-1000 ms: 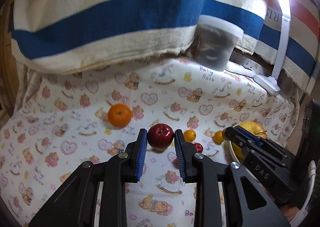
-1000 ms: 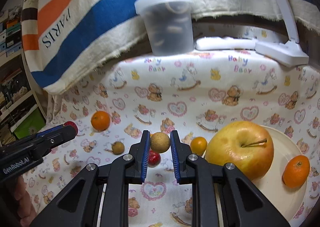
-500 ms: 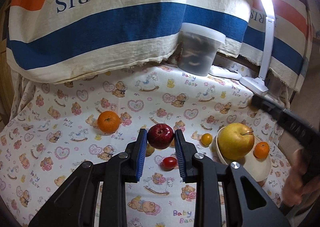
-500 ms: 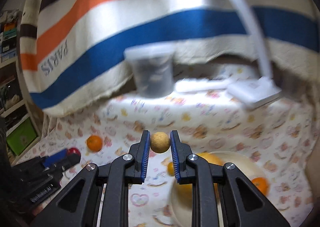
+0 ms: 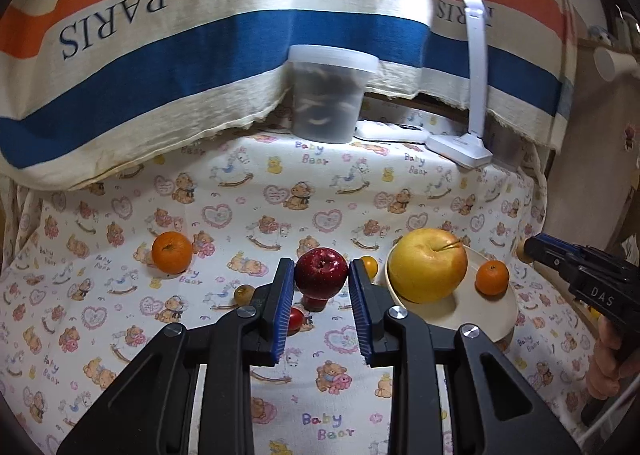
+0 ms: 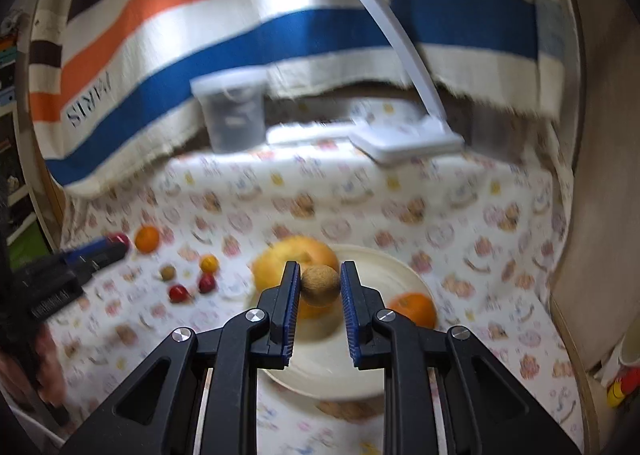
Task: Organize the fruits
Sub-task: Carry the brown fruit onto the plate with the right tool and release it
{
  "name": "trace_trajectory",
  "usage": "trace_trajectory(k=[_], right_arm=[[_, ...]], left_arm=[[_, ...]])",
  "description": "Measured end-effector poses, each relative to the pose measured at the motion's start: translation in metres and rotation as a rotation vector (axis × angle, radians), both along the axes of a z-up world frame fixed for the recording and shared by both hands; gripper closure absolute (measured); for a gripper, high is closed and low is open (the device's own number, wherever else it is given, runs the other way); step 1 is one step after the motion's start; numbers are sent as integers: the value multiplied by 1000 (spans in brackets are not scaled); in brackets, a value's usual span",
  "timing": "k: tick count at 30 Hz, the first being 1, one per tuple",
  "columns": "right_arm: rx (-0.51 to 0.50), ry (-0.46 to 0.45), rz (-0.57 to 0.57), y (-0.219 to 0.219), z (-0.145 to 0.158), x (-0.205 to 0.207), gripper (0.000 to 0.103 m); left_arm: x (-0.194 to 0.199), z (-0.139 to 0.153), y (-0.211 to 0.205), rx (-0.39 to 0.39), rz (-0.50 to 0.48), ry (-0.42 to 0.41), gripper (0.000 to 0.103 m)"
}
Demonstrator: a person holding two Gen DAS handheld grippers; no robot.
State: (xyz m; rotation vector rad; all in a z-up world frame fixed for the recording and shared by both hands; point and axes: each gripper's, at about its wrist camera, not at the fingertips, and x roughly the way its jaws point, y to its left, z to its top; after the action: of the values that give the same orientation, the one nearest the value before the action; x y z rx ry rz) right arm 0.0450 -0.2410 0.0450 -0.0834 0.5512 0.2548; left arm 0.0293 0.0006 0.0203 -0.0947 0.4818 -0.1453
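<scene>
Fruit fills both your hands: your left hand-held gripper (image 5: 321,281) clamps the red apple (image 5: 321,272) clear of the bench cloth (image 5: 248,195), and your right hand-held gripper (image 6: 319,282) pinches a small brown fruit (image 6: 320,283). Just beyond and below those right fingertips sits the cream plate (image 6: 360,367), already carrying the yellow apple (image 5: 427,270) and a mandarin (image 6: 414,309), so that looks like your drop spot.

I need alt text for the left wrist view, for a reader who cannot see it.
The left gripper holds a red apple above a bear-print cloth. To its right, a cream plate carries a yellow apple and a small orange; another orange lies left.
</scene>
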Motion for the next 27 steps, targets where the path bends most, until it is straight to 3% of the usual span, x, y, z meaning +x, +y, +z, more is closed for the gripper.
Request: trace_trajectory(k=[4,7,12,22,27], right_arm=[[43,69,-11,-17,-11,5,82],[-66,182,-26,-12,-28,17,82],[-60,307,18,-11,-57,26,82],[-32,357,41,-13,-65,27,82],[-18,318,1,-20,-57,27,81]], left_arm=[[-6,-1,-14,35,-48,-34,76],[-8,-2,-23,35,-108,-32,76],[-7,-10,-39,56,-152,-4,76],[-8,-19,-55,106,-190,16,76],[-16,-15,-63,117,-244,4,76]])
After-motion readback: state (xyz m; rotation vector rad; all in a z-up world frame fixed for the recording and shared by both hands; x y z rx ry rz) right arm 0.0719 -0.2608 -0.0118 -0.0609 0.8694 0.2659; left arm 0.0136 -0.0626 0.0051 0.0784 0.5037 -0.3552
